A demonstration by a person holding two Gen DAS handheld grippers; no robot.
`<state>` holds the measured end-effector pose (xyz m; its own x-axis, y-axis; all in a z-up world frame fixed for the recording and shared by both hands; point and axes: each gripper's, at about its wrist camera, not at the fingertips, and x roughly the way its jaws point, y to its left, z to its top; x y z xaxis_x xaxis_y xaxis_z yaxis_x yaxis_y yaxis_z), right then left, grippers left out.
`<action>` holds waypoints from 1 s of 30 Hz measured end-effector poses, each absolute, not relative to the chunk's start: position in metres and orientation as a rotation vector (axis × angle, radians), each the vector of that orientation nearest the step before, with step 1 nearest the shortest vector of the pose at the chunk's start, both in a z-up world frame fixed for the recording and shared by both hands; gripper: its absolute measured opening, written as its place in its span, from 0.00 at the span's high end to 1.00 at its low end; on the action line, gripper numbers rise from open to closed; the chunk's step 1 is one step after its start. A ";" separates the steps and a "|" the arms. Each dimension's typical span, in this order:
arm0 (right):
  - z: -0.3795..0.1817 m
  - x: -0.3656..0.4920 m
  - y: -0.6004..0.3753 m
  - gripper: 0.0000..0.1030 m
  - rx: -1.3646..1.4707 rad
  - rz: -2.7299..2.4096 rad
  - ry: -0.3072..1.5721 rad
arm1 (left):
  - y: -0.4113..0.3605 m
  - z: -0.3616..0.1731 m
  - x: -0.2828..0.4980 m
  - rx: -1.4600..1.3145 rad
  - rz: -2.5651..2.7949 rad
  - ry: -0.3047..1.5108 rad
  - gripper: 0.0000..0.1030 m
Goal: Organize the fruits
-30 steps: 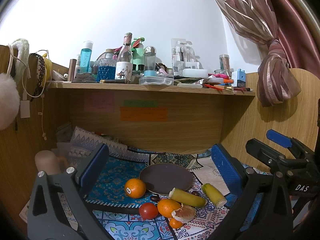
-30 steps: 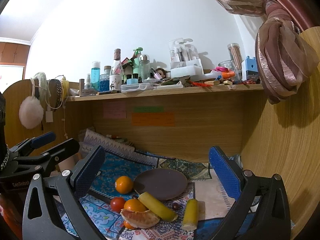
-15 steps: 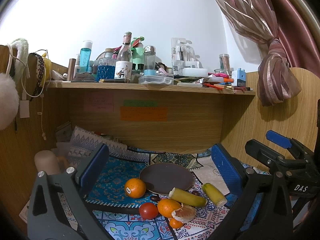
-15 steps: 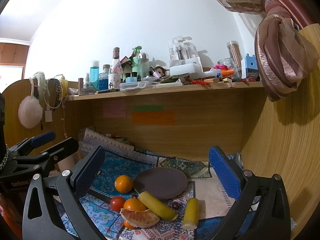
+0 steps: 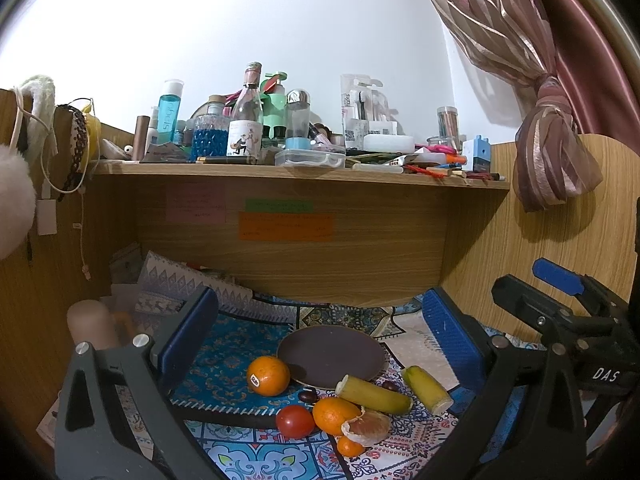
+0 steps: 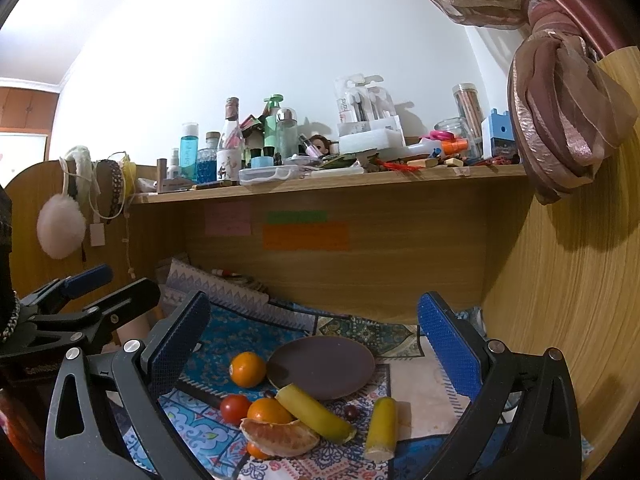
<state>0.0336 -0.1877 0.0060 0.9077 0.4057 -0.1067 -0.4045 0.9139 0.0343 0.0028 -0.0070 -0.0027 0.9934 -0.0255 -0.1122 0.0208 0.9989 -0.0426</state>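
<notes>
A dark brown plate (image 5: 332,354) (image 6: 322,366) lies empty on the patterned mat. In front of it lie an orange with a sticker (image 5: 268,375) (image 6: 248,369), a tomato (image 5: 295,421) (image 6: 235,409), a second orange (image 5: 334,415) (image 6: 269,411), a peeled orange piece (image 5: 366,426) (image 6: 280,438), two banana pieces (image 5: 373,395) (image 5: 427,390) (image 6: 314,412) (image 6: 382,422) and dark grapes (image 5: 307,396) (image 6: 352,411). My left gripper (image 5: 320,332) is open and empty above the fruit. My right gripper (image 6: 316,336) is open and empty too.
A wooden shelf (image 5: 300,170) crowded with bottles and boxes overhangs the desk. Wooden walls close the left and right sides. A tied curtain (image 5: 552,160) hangs at the right. A beige cup (image 5: 90,322) stands at the left. Folded cloth (image 5: 192,280) lies at the back.
</notes>
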 end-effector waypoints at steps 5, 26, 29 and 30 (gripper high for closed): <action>0.007 0.031 -0.187 0.00 0.014 0.416 0.105 | -0.008 -0.004 0.003 -0.041 -0.024 0.110 0.00; 0.000 0.054 -0.182 0.00 -0.004 0.424 0.149 | 0.004 -0.017 0.022 -0.078 -0.030 0.163 0.00; -0.007 0.067 -0.183 0.00 -0.001 0.427 0.185 | 0.009 -0.025 0.033 -0.079 -0.017 0.192 0.00; -0.010 0.071 -0.182 0.00 -0.004 0.424 0.199 | 0.012 -0.028 0.038 -0.081 -0.016 0.208 0.00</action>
